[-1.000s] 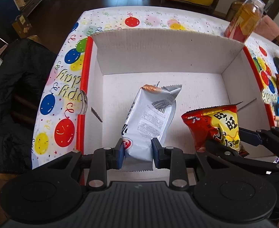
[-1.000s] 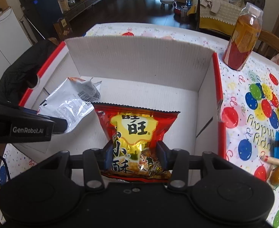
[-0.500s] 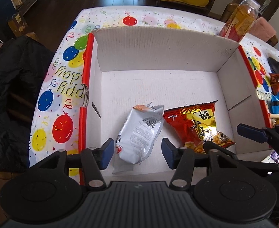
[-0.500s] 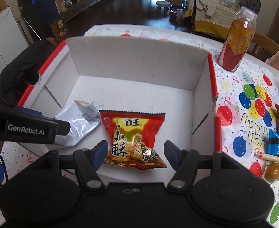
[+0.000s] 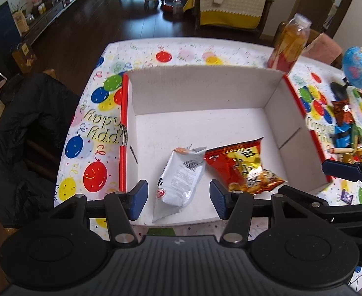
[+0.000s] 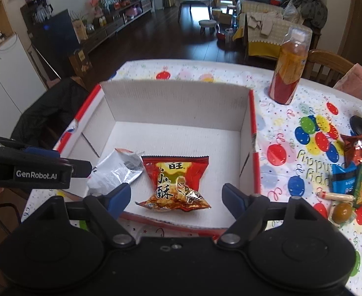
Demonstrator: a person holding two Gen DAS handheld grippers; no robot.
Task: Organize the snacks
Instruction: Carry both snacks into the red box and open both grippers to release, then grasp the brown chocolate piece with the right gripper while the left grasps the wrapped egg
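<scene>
A white cardboard box (image 5: 205,91) with red edges sits on the balloon tablecloth. Inside it lie a silver snack packet (image 5: 181,177) and a red and yellow snack bag (image 5: 242,165), side by side near the front wall. They also show in the right wrist view as the silver packet (image 6: 117,170) and the red bag (image 6: 176,182). My left gripper (image 5: 177,199) is open and empty above the box's front edge, over the silver packet. My right gripper (image 6: 176,197) is open and empty above the front edge, over the red bag.
A pile of loose snacks (image 6: 353,180) lies on the tablecloth right of the box. An orange drink bottle (image 6: 289,69) stands behind the box's right corner. A blue globe (image 5: 358,66) stands at far right. A chair with a black jacket (image 5: 20,133) is left of the table.
Both grippers let go: the silver packet and the red bag dropped onto the box floor. Both grippers opened, then rose and pulled back from the box.
</scene>
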